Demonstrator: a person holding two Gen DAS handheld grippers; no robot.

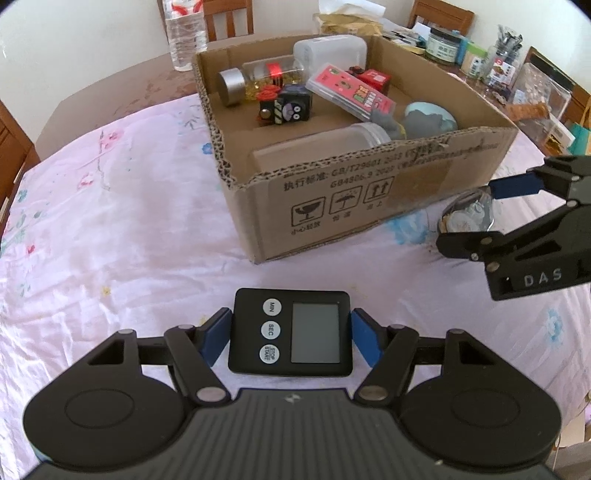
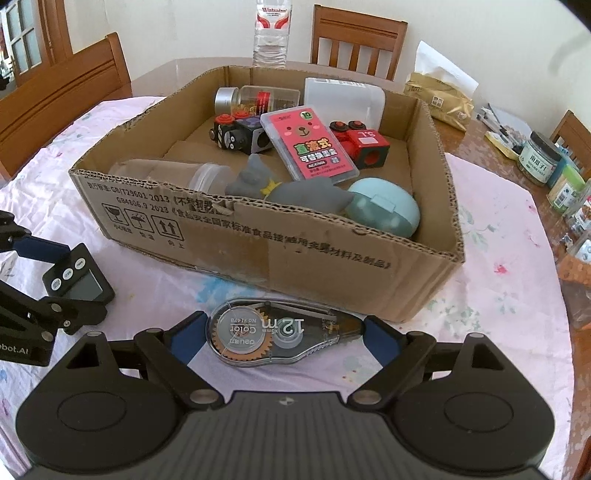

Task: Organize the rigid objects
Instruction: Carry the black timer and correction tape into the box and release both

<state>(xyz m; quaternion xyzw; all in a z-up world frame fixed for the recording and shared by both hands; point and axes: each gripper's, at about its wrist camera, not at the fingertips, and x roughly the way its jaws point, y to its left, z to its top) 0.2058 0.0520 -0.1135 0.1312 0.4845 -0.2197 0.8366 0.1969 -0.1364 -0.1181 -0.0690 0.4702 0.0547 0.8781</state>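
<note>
My left gripper [image 1: 291, 336] has its blue pads against both sides of a black digital timer [image 1: 290, 332] on the pink cloth, in front of the cardboard box [image 1: 369, 192]. My right gripper [image 2: 284, 339] has its pads at both ends of a clear correction tape dispenser [image 2: 280, 338] lying just before the box wall [image 2: 295, 254]. The timer [image 2: 77, 284] and left gripper [image 2: 55, 277] also show at the left of the right wrist view. The right gripper [image 1: 476, 210] and the dispenser [image 1: 467, 216] show at the right of the left wrist view.
The box holds several items: a pink case [image 2: 308, 147], red block [image 2: 364, 142], grey toy [image 2: 291, 188], teal case [image 2: 384, 210], jars. A water bottle [image 2: 271, 31] and chairs stand behind. Jars and clutter [image 2: 539, 158] sit at the right.
</note>
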